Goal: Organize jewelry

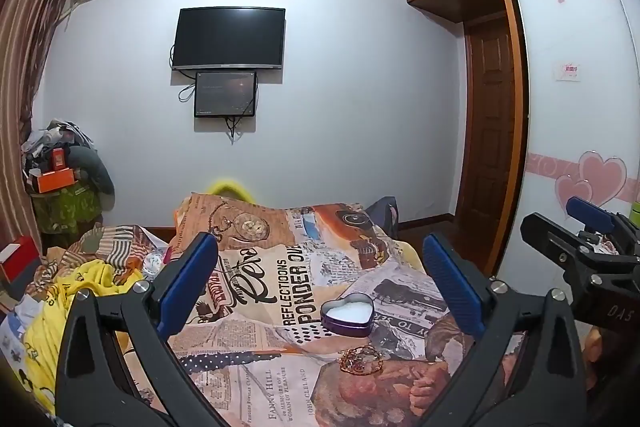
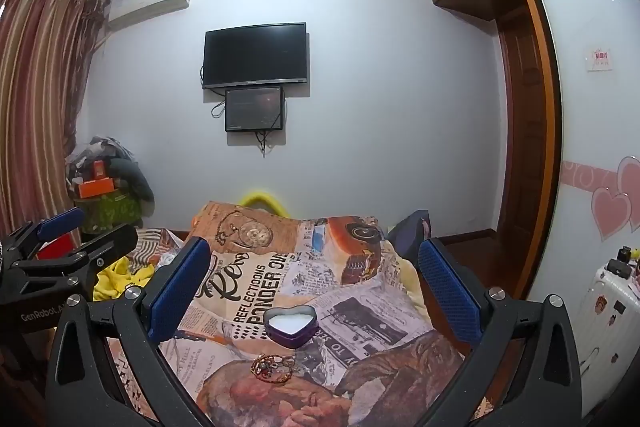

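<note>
A purple heart-shaped tin [image 1: 347,315] with a white inside lies open on the newspaper-print bed cover [image 1: 280,379]. It also shows in the right wrist view [image 2: 291,325]. A small pile of gold jewelry [image 1: 361,360] lies just in front of the tin, also in the right wrist view [image 2: 274,368]. My left gripper [image 1: 320,271] is open and empty above the cover, behind the tin. My right gripper [image 2: 314,273] is open and empty, likewise above the tin. Each gripper shows at the edge of the other's view, the right one [image 1: 576,235] and the left one [image 2: 60,239].
Yellow clothes [image 1: 60,299] lie crumpled on the bed's left side. A TV [image 1: 229,39] hangs on the far wall. A pile of clothes and boxes [image 1: 60,171] stands at the left wall. A wardrobe [image 1: 580,107] and a white suitcase [image 2: 608,311] stand on the right.
</note>
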A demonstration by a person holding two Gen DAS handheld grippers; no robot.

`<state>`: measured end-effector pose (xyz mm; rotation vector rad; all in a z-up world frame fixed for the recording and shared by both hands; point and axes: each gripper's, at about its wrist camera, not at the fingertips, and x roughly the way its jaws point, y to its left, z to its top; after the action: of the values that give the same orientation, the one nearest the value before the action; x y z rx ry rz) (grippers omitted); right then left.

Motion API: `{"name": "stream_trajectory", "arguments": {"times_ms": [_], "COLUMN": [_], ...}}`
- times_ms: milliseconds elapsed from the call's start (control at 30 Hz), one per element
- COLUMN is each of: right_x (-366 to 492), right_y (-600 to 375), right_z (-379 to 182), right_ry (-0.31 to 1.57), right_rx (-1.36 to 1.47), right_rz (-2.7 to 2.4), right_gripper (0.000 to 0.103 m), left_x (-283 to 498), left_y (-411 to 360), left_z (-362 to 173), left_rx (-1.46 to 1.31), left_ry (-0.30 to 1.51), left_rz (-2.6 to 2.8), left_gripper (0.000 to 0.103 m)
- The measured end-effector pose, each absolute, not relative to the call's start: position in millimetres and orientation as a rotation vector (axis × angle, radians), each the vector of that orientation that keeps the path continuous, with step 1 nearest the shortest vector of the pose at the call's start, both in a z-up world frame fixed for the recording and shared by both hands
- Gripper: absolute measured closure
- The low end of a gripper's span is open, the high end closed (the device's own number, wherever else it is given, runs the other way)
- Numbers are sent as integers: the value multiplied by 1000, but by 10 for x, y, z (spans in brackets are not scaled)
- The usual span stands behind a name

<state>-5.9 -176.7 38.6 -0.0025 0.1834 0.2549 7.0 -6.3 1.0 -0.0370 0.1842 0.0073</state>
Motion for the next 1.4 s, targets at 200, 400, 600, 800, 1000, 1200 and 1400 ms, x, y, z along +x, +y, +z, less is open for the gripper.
{"name": "stream_trajectory", "arguments": {"times_ms": [200,400,600,800,1000,1200,1400], "right_x": [-64,-55,-53,-53,-56,-56,-74], "right_y": [-1773,-1789,-1794,-1792,-1789,-1785,-1765], "right_z": [394,398,386,388,386,378,380], "right_ry": [186,187,188,188,187,187,187], "right_rx": [1,5,5,4,4,4,-5], "right_rz": [252,253,254,254,254,256,259], "right_gripper": [0,0,0,0,0,0,0], "left_x": [102,117,118,121,119,145,107], "left_y": [-75,-85,-94,-78,-108,-117,-85], "left_z": [-26,-48,-74,-82,-92,-123,-69], "left_rx": [-31,-23,-19,-21,-20,-18,-21], "left_ry": [187,188,189,188,186,190,193], "left_rz": [12,11,6,8,7,4,0], "left_gripper": [0,0,0,0,0,0,0]}}
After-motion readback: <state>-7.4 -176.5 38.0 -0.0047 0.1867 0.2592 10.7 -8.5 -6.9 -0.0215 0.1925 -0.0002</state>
